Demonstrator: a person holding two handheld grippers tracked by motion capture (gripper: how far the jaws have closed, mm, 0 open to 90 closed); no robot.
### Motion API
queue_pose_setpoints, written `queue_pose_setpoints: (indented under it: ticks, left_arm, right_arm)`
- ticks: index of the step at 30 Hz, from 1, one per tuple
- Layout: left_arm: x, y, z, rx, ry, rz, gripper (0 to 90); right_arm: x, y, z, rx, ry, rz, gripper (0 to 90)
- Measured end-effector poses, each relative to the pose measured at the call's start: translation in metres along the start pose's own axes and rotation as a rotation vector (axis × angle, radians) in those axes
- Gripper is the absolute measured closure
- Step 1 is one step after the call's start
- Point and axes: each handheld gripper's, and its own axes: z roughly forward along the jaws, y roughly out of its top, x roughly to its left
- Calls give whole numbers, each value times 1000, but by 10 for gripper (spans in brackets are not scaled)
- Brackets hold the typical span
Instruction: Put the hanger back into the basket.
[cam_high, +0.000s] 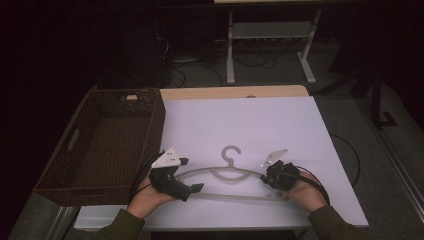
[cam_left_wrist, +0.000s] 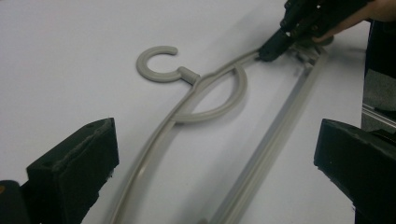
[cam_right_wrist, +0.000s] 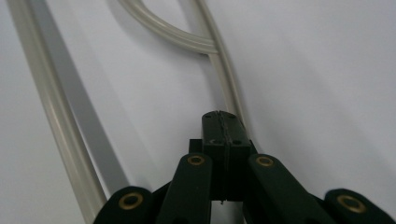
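Lying flat on the white table (cam_high: 240, 120) is a grey hanger (cam_high: 227, 175). The left gripper (cam_high: 192, 175) is wide open over it. The right gripper (cam_right_wrist: 224, 122) is closed tight, its tip at the hanger's arm.

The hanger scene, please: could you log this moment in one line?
hanger: flat on table | left tool: open, straddling it | right tool: shut, at its arm

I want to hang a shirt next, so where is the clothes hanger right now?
In the high view the hanger lies flat on the white table, near its front edge, between the left claw and the right claw, right of the wicker basket.
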Motion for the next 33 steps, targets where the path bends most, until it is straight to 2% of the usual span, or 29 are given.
queue_pose_setpoints:
  ticks: [9, 12, 13, 15, 16, 20, 21, 23, 25, 28, 33]
  left_arm:
    - [0, 0, 0, 1, 0, -2, 0]
    - [0, 0, 0, -1, 1, -4, 0]
    - [0, 0, 1, 0, 1, -3, 0]
    - [0, 0, 1, 2, 1, -3, 0]
    - [0, 0, 1, 3, 0, -3, 0]
    - [0, 0, 0, 3, 1, 0, 0]
    - [1, 0, 0, 6, 2, 3, 0]
    - [1, 0, 0, 0, 2, -3, 0]
    - [1, 0, 0, 1, 5, -1, 0]
    - [2, 0, 0, -3, 8, -7, 0]
    - [3, 0, -1, -6, 9, -14, 0]
  right_arm:
    - [-37, 0, 0, -13, -105, 61, 895]
    - [-50, 2, 2, -14, -152, 70, 896]
    - [-55, 2, 2, -9, -170, 55, 895]
    - [-59, 3, 2, -13, -176, 70, 895]
    - [-66, 3, 3, -19, -179, 97, 895]
    - [-73, 2, 2, -27, -184, 101, 895]
    - [-73, 2, 0, -32, -178, 91, 895]
    - [-67, 7, -2, -73, -147, 116, 895]
    - [-58, 15, -3, -99, -114, 96, 894]
    - [-36, 32, 2, -134, -29, 70, 895]
    - [3, 64, 18, -158, 99, -12, 894]
